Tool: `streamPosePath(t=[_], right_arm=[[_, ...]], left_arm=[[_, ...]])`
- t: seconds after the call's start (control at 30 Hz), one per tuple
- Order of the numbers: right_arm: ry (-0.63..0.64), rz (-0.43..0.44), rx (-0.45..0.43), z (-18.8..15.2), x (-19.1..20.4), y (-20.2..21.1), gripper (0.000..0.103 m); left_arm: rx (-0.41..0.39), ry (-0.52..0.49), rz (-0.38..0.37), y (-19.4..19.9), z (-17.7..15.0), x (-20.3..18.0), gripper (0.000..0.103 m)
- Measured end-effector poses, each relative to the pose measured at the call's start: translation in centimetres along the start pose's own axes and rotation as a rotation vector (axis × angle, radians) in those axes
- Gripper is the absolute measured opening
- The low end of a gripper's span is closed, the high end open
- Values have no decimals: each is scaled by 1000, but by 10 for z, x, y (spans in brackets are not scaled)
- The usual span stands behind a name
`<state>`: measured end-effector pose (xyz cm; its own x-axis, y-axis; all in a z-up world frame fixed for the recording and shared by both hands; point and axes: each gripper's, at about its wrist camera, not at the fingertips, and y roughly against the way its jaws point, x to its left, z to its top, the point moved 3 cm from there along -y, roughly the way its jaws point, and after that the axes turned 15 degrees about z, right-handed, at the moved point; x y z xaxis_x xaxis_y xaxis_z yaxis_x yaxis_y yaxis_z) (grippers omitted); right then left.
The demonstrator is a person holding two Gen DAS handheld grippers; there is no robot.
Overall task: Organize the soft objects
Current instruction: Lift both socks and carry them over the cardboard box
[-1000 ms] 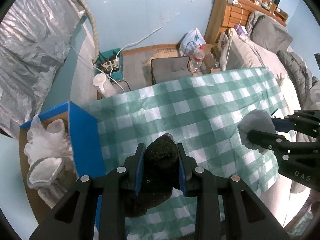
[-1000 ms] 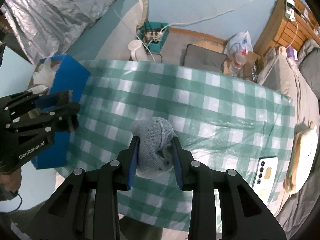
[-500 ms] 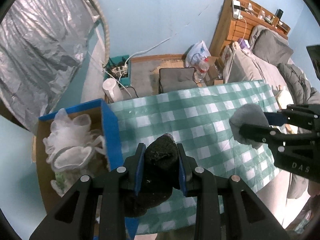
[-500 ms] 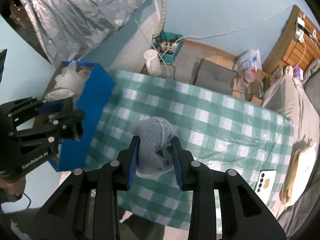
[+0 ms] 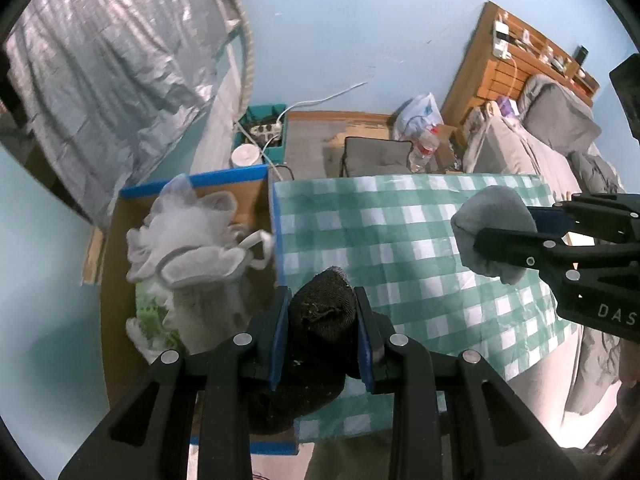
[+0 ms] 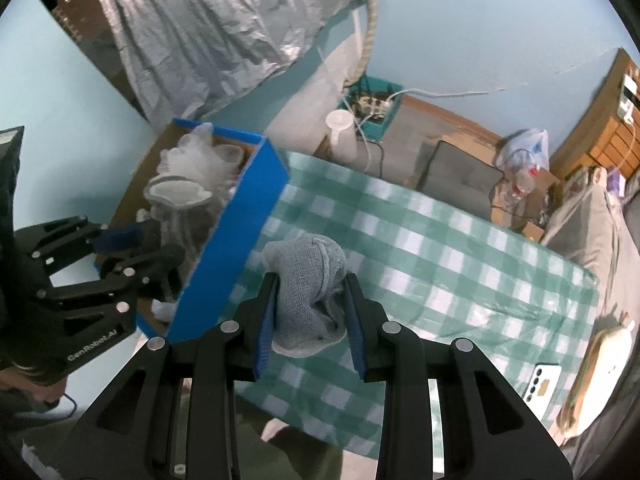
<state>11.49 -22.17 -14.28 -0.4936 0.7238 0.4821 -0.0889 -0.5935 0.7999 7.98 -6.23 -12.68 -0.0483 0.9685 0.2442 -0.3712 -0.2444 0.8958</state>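
My left gripper [image 5: 322, 322] is shut on a black knitted sock [image 5: 320, 312] and holds it over the right wall of the blue-edged cardboard box [image 5: 276, 216]. The box holds white mesh sponges and pale soft items [image 5: 192, 248]. My right gripper [image 6: 310, 306] is shut on a grey knitted sock [image 6: 308, 280] above the green checked tablecloth [image 6: 460, 264], just right of the box [image 6: 240, 240]. The right gripper with the grey sock [image 5: 492, 228] shows at the right of the left wrist view. The left gripper [image 6: 140, 252] shows at the left of the right wrist view, over the box.
A phone [image 6: 542, 386] and a round pale object [image 6: 600, 372] lie at the table's right end. Behind the table on the floor are a white jug [image 5: 246, 156], a power strip in a teal bin [image 5: 266, 130], a grey cushion [image 5: 376, 156] and a bed [image 5: 540, 152].
Both grippers have moved left, toward the box, each still holding its sock. The box interior has come into fuller view and the left gripper now hangs over the box.
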Motion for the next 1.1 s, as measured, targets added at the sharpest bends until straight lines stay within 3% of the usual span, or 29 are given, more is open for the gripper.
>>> streamPosePath(t=[0.67,1.1], right_arm=[[139,94,69,22,84,-57,31],[182,147,139,19,126,-104,31]], left_arm=[[71,218,76,-11,-41,104,30],[115,249,93,-45,-64,152,30]])
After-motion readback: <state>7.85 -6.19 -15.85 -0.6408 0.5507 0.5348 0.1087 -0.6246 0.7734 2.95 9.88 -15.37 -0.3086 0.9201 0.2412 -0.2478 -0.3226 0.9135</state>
